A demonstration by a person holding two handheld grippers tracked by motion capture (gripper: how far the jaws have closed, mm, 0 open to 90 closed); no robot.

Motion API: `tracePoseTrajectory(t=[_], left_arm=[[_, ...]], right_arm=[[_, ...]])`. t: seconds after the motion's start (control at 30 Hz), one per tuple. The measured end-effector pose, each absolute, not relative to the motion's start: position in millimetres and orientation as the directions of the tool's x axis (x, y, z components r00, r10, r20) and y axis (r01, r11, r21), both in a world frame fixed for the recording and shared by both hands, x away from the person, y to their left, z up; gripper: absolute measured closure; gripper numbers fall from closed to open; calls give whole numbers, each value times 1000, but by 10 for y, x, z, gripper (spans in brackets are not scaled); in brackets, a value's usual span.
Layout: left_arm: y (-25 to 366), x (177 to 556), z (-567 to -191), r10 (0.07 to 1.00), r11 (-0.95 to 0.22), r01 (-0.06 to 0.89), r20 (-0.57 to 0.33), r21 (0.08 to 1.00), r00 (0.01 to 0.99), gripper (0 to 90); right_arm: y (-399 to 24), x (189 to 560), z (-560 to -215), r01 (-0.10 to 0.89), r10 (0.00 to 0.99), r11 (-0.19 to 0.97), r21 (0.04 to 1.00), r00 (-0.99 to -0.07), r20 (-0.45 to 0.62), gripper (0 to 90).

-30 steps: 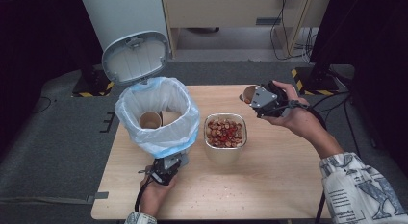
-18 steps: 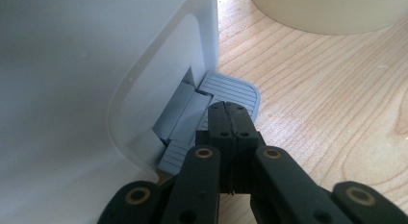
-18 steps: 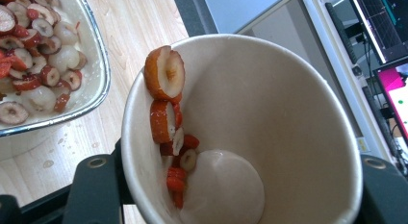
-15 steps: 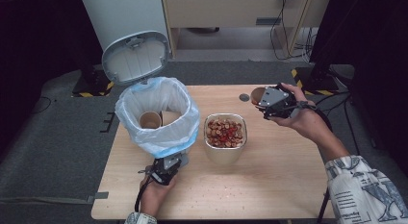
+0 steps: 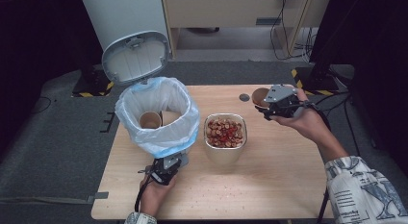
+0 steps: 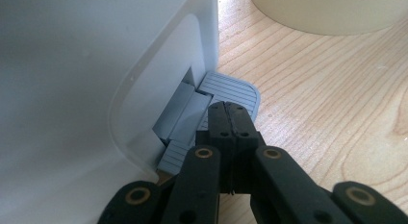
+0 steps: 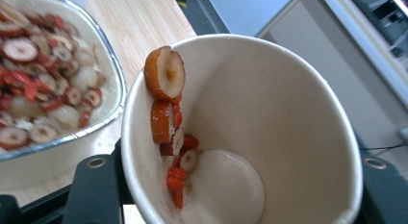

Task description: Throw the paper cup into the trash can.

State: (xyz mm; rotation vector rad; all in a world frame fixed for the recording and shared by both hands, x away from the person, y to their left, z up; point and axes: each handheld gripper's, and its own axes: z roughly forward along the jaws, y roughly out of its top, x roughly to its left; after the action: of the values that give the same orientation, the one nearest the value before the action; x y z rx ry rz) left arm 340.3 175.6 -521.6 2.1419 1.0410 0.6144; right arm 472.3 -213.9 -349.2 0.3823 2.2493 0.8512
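Here, a paper cup (image 7: 269, 137) is gripped across its wall by the right claw (image 5: 269, 107), one black jaw seen on either side of it in the right gripper view. The cup is tilted, and a few red-and-white dried fruit slices (image 7: 168, 118) are stuck along its inner wall down to the bottom. Just beside this claw, on the bench (image 5: 269, 185), a foil tray (image 5: 225, 135) full of the same slices is seen. The left claw (image 6: 230, 120) is clenched with nothing between its jaws, and its tips are pressed down onto the grey ribbed pedal (image 6: 231, 89) at the foot of the white bin (image 5: 159, 116). Behind that claw the bin's lid (image 5: 135, 56) is raised, and two paper cups (image 5: 150, 120) are seen inside the liner.
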Motion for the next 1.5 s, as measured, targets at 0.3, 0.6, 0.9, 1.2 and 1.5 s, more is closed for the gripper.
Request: tracePoseTrajectory(t=[0.3, 0.6, 0.9, 1.2, 1.5], left_arm=[[1756, 3402, -5216, 812, -458, 497, 120, 737, 571, 898], [1759, 3404, -5216, 812, -457, 497, 118, 737, 572, 898], [1758, 3403, -5215, 812, -458, 497, 119, 737, 572, 898], [1756, 3403, -5215, 812, -459, 497, 120, 736, 572, 898], [1756, 3403, -5215, 812, -459, 497, 120, 736, 572, 898]], right_arm=[[-2205, 4772, -3536, 89, 544, 651, 754, -747, -381, 354], [-2220, 4823, -3593, 175, 580, 566, 806, -779, -238, 354], [-2262, 4865, -3606, 265, 594, 465, 845, -801, -76, 351], [-2254, 4867, -3592, 298, 587, 427, 854, -809, -12, 351], [-2251, 4884, -3583, 336, 583, 414, 846, -812, 37, 352]])
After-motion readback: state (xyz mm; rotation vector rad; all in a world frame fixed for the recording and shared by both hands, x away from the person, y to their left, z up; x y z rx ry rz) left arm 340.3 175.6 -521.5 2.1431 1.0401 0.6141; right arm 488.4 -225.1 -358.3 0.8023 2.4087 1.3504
